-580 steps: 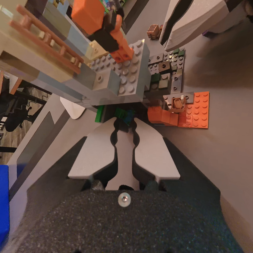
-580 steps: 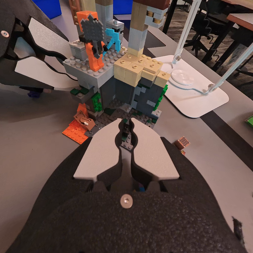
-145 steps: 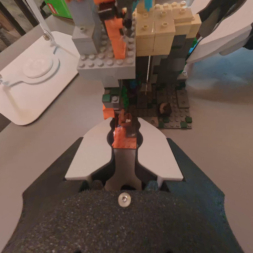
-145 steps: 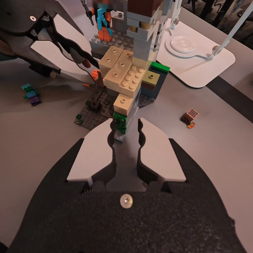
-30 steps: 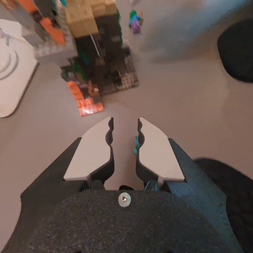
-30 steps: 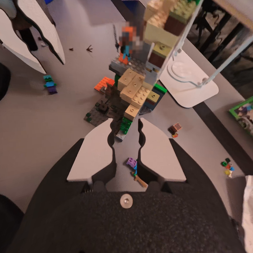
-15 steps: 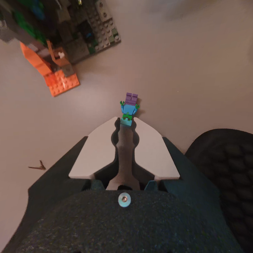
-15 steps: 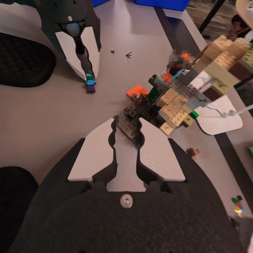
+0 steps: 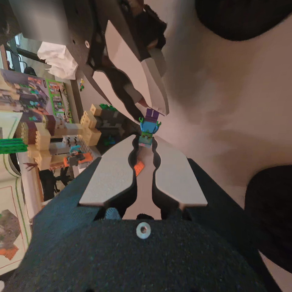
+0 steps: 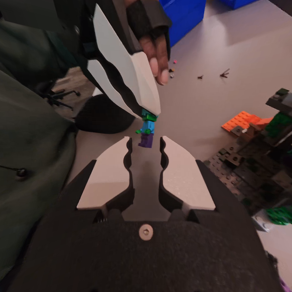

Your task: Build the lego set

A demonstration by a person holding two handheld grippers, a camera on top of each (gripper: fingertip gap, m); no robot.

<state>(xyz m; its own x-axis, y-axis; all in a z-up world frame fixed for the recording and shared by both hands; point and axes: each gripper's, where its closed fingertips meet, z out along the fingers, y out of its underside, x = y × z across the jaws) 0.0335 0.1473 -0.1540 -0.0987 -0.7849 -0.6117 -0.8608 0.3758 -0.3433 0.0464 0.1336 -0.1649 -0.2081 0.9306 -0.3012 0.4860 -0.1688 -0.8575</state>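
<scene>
Left claw (image 9: 145,139): fingers closed onto the green head of a small zombie minifigure (image 9: 148,126), which it holds clear of the grey table (image 9: 221,110). The figure has a blue torso, green hands and purple legs, and its legs point away from this claw.

Right claw (image 10: 145,139): fingers apart, nothing clamped between them. The minifigure's purple legs (image 10: 146,140) sit at the mouth of the gap between the two fingertips; contact with either pad cannot be confirmed. In the left wrist view the right claw's upper fingertip lies against the purple legs.

The two claws face each other tip to tip, with the figure between them. A person's fingers (image 10: 158,63) rest along the outer side of the left claw's finger in the right wrist view.

The partly built lego model (image 10: 256,158) stands on the table to the right of the right claw, with a dark studded base, an orange plate (image 10: 237,120) at its near corner and green foliage pieces. In the left wrist view its tan bricks (image 9: 88,126) and grey platform appear at left, with the printed set box (image 9: 31,98) behind. Small loose pieces (image 10: 224,73) lie farther back on the table. A blue bin (image 10: 186,19) stands at the far edge.
</scene>
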